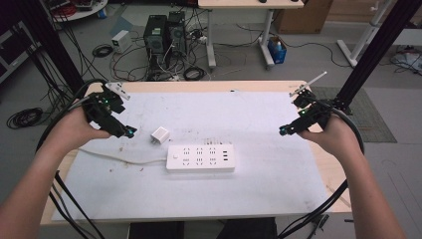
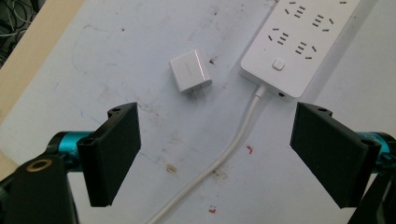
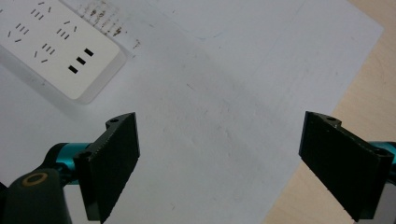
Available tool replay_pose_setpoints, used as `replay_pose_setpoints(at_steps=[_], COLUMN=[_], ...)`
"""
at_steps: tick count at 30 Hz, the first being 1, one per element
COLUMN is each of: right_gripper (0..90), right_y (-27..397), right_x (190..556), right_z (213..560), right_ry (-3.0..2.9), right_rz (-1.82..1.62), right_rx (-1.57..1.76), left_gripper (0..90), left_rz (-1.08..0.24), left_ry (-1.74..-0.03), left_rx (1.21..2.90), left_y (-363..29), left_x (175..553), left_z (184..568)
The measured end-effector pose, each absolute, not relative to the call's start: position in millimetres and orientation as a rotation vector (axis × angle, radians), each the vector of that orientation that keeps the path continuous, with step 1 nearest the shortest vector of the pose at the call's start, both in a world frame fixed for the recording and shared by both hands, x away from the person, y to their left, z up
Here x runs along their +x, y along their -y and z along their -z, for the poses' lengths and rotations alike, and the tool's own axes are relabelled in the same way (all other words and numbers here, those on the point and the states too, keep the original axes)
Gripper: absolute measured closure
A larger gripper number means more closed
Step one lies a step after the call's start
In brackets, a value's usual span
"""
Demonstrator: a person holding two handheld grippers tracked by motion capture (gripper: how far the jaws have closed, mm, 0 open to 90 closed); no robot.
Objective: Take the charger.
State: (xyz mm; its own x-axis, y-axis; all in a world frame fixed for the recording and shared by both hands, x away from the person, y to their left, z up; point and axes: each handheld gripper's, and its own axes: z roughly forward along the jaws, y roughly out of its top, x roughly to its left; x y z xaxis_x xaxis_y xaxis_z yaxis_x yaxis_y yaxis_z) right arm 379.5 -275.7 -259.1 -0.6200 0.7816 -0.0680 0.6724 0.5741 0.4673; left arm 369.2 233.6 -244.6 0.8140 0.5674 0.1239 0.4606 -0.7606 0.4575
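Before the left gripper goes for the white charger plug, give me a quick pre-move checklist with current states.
1. Left gripper jaws open, nothing between them: ok.
2. Right gripper open and holding nothing: ok.
3. Charger plug lying loose on the mat, apart from the power strip: ok.
4. Plug prongs point toward the left gripper: ok.
5. Strip's cable runs between the jaws' line of approach: not ok.
6. Strip switch on or off: cannot tell.

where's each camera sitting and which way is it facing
High view: above the person's side, looking forward and down on the table; both forearms, left gripper, right gripper.
Left gripper view: rides the left gripper, looking down at the charger and power strip; open jaws.
Right gripper view: rides the right gripper, looking down at the mat; open jaws.
Shared: the power strip.
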Motion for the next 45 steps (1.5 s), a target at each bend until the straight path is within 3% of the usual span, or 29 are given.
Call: replay_pose_setpoints(at_steps=[18,45], right_gripper=[11.7,11.7], right_y=[267,272], right_x=[389,389], right_z=[263,274], right_ry=[-2.555,-2.561], right_rz=[-0.583,-0.611], right_rx=[1.221,1.227], left_gripper=[16.3,16.6], left_rz=[-0.257,-0.14], left_ry=[-0.859,-1.198], left_rx=[2.595,2.638], left_y=[-215,-173], left_x=[402,465], left_z=[268,369])
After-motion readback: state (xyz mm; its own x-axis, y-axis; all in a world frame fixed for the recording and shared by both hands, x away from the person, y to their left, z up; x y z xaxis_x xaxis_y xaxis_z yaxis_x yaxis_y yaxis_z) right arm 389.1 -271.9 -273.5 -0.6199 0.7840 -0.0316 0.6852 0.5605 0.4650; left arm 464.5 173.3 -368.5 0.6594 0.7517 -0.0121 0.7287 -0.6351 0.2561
